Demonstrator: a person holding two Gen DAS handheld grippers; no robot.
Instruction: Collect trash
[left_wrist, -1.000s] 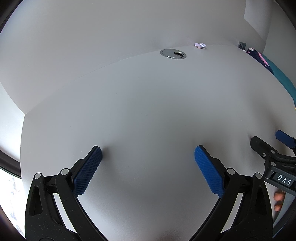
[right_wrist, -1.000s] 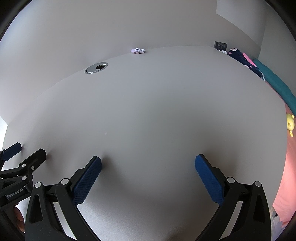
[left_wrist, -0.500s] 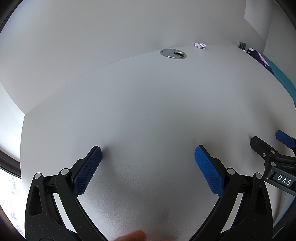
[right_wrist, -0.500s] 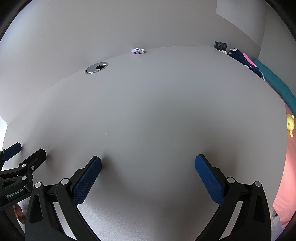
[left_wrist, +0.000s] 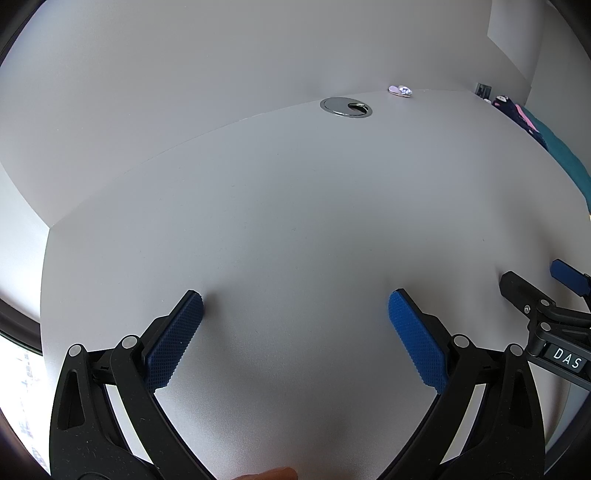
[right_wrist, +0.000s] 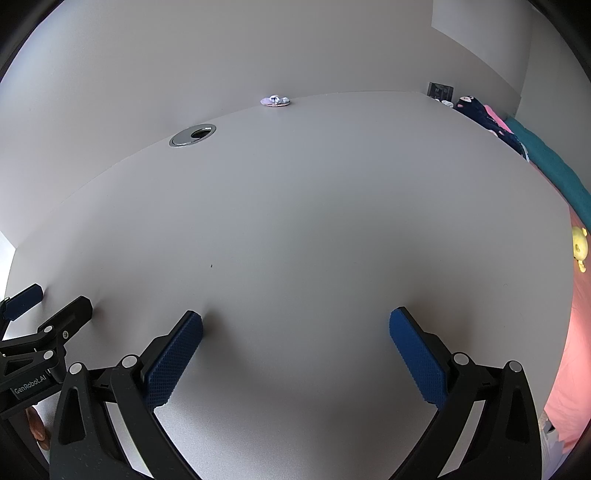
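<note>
Nothing has moved: both grippers' fingers (left_wrist: 415, 343) stay spread over bare desk (right_wrist: 314, 221), wrapper (right_wrist: 275, 100) far off.

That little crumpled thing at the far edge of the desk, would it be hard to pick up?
Probably not. The wrapper looks crumpled and thin, so likely light and floppy. It lies low on the desk, so it may slide rather than roll. Too small to tell more.

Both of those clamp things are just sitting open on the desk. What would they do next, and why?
Probably reach the right hand-held gripper forward toward the small crumpled wrapper at the desk's far edge by the wall. It is the only trash-like thing in view, both grippers are open and hold nothing, and it lies more nearly straight ahead of the right one than of the left hand-held gripper.
</note>
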